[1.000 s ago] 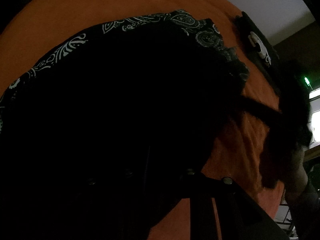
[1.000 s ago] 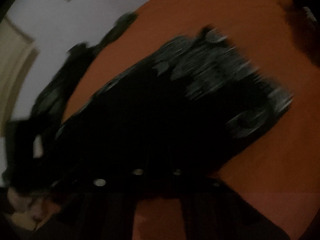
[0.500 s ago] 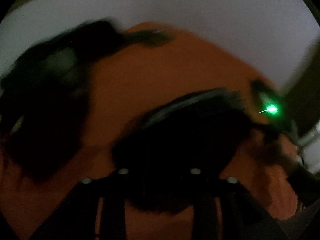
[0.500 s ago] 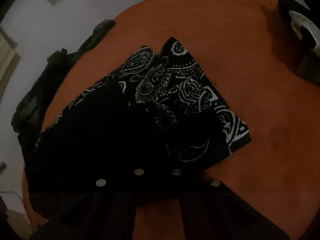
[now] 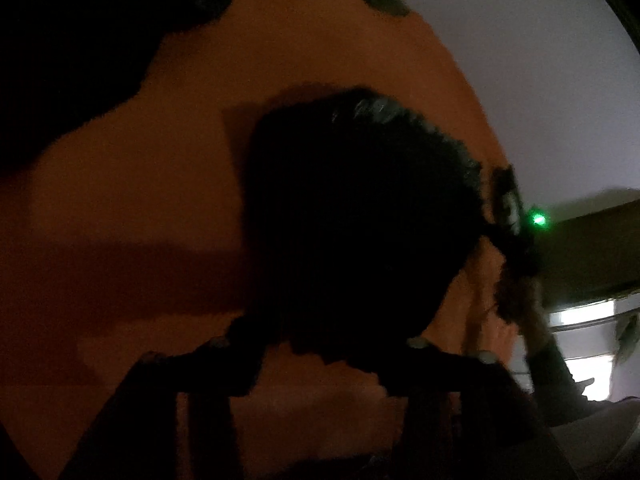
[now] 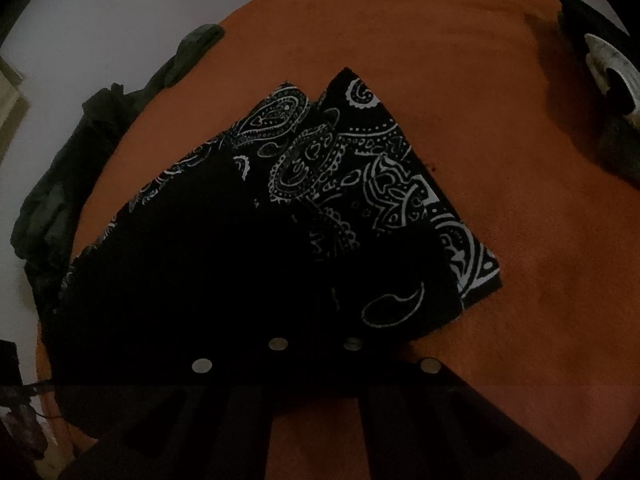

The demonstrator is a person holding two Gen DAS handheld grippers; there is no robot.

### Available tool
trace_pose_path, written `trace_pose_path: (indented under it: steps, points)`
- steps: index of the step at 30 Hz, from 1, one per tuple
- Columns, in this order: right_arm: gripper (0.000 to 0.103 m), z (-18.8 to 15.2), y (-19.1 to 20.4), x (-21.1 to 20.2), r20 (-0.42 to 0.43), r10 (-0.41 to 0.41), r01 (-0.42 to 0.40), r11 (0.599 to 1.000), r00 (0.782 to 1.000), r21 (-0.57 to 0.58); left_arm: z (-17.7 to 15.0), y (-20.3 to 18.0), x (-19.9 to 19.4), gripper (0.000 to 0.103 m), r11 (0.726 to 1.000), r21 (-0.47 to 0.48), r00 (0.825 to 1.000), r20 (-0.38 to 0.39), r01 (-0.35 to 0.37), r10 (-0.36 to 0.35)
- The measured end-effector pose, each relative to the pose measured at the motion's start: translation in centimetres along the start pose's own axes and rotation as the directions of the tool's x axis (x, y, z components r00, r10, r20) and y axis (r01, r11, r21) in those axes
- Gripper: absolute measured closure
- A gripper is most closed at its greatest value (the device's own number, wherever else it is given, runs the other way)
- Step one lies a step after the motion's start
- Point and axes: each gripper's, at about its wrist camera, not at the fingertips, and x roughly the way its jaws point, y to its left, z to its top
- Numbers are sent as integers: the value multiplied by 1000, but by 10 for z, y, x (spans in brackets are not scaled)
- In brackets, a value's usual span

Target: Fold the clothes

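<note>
Now the black paisley-print cotton bandana (image 6: 320, 208) lies folded on the orange table cloth (image 6: 500, 140), its corner pinned under the clamped right gripper (image 6: 316, 344), while the left gripper (image 5: 320, 344), jaws opening empty, hovers just short of it.

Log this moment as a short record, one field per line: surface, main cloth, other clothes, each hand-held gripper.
surface: orange cover
main cloth: black paisley bandana, folded, lying flat on the cover
other clothes: dark green garment heaped at the cover's edge
left hand-held gripper: jaws opening; dark cloth lies ahead of them, contact too dark to tell
right hand-held gripper: shut, tips lost in the dark over the bandana's near part; whether it pinches cloth cannot be told
</note>
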Motion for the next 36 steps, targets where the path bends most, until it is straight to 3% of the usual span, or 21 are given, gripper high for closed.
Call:
trace_pose_path:
  steps: [3, 7, 9, 11, 13, 14, 15, 16, 17, 20, 23, 27, 33, 36]
  points:
    - [99, -2, 4, 0, -2, -4, 4, 1000, 1000, -24, -6, 10, -1, 44, 1000, -5, 999, 46, 26, -26]
    - [94, -2, 7, 1, -7, -4, 4, 1000, 1000, -15, -1, 32, 5, 42, 982, -139, 991, 52, 129, -123]
    - [93, -1, 8, 2, -8, 2, -2, 1000, 1000, -8, 3, 36, 7, 29, 967, -167, 982, 39, 190, -186]
    - [93, -1, 6, 3, -11, 11, -10, 1000, 1000, 5, 5, 28, 16, 26, 959, -134, 967, -10, 251, -255]
    - [93, 0, 4, 5, -14, 30, -29, 999, 999, 30, 6, 18, 24, 27, 959, -113, 965, -23, 259, -263]
    - [93, 0, 0, 5, -15, 44, -43, 998, 999, 47, 6, 14, 28, 38, 963, -109, 968, -13, 248, -251]
    - [93, -1, -4, 4, -16, 58, -57, 996, 998, 63, 6, 10, 31, 72, 966, -105, 971, -3, 237, -239]
    - [93, -1, -8, 4, -16, 72, -71, 994, 997, 79, 7, 5, 31, 85, 968, -102, 973, 5, 229, -230]
    - [93, -2, -12, 3, -14, 88, -86, 991, 996, 98, 9, -1, 29, 92, 970, -99, 975, 12, 221, -221]
    - [93, -3, -18, 1, -6, 117, -115, 984, 993, 135, 11, -24, 17, 94, 983, -63, 984, 32, 175, -173]
    - [93, -4, -19, 1, -1, 120, -119, 983, 993, 139, 19, -66, -13, 94, 990, -11, 990, 31, 141, -141]
    - [93, -3, -18, 4, 1, 119, -118, 984, 993, 134, 49, -155, -26, 94, 986, 162, 999, -30, 39, -35]
    - [93, -5, -25, 8, 25, 160, -162, 973, 987, 163, 82, -294, 23, 94, 935, 354, 978, -200, 15, 60]
    - [95, -7, -32, 10, 43, 191, -196, 962, 981, 188, 95, -358, 65, 93, 897, 442, 967, -220, -22, 132]
